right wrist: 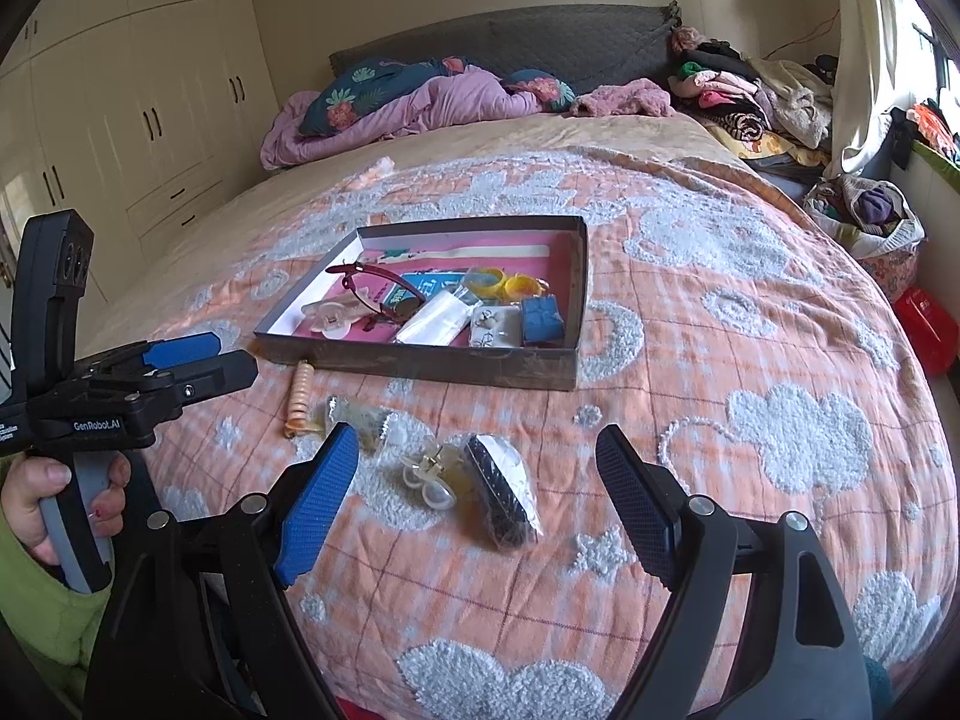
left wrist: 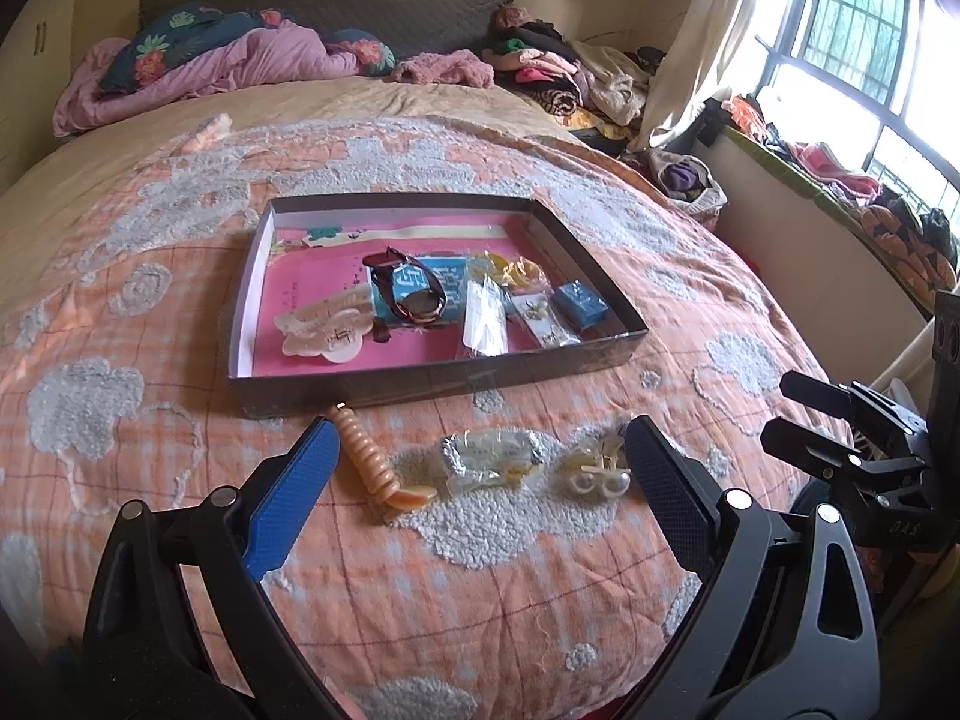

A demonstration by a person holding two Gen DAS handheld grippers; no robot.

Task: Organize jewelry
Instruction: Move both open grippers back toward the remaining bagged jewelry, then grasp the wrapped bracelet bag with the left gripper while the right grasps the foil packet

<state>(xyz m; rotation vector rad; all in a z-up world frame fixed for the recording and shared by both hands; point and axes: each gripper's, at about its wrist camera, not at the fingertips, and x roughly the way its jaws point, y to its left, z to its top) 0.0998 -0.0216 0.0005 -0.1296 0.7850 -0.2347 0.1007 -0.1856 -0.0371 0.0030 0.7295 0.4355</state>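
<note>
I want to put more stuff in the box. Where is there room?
The box's far half, behind the watch, lies bare, plus the strip left of the pale clip. The near right corner is crowded: bags, yellow rings, blue cube.

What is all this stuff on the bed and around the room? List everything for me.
Tray: 1, dark, middle of the blanket.
Watch: 1, dark red strap, in the tray.
Small box: 1, blue, tray's right end.
Rings: 2, yellow, in the tray.
Hair clips: pale pink, tray's left part; count unclear.
Clear bags: several, in the tray.
Spiral cord: 1, peach, on the blanket before the tray.
Crumpled bag: 1, clear, right of the cord.
Pearl clip: 1, white, further right.
Blanket: 1, orange and white.
Pillows: dark floral, at the headboard.
Clothes pile: mixed, far right of the bed.
Wardrobe: cream, left wall.
Left gripper: open, empty.
Right gripper: open, empty.
</note>
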